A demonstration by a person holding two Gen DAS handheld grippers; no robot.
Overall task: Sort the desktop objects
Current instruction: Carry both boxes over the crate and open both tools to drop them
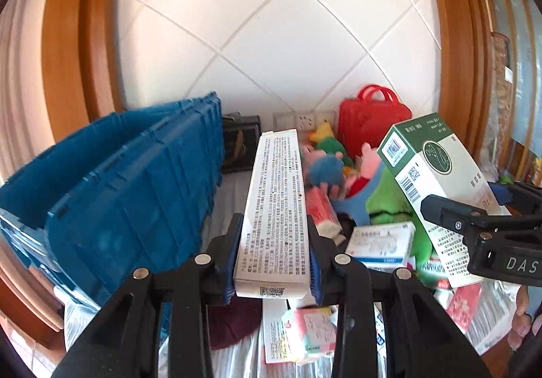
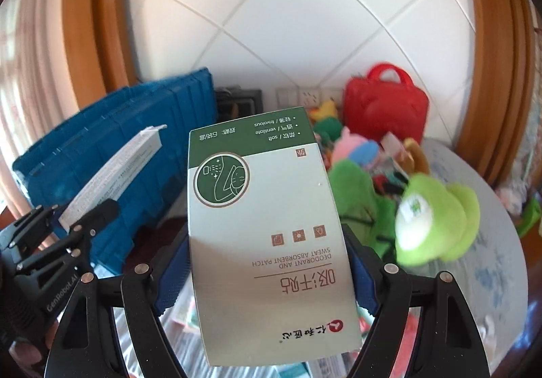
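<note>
My left gripper (image 1: 273, 259) is shut on a long white box with fine print (image 1: 276, 208), held up above the table; the box also shows in the right wrist view (image 2: 111, 171). My right gripper (image 2: 267, 276) is shut on a green and white sweat patch box (image 2: 267, 232), held up in the air. In the left wrist view that box (image 1: 430, 181) and the right gripper (image 1: 474, 225) hang at the right. The left gripper (image 2: 67, 229) is at the left of the right wrist view.
Blue plastic crates (image 1: 128, 188) stand at the left. A red case (image 1: 369, 117), plush toys (image 2: 430, 222) and small boxes (image 1: 382, 242) lie on the cloth-covered table (image 2: 491, 269). A tiled wall is behind.
</note>
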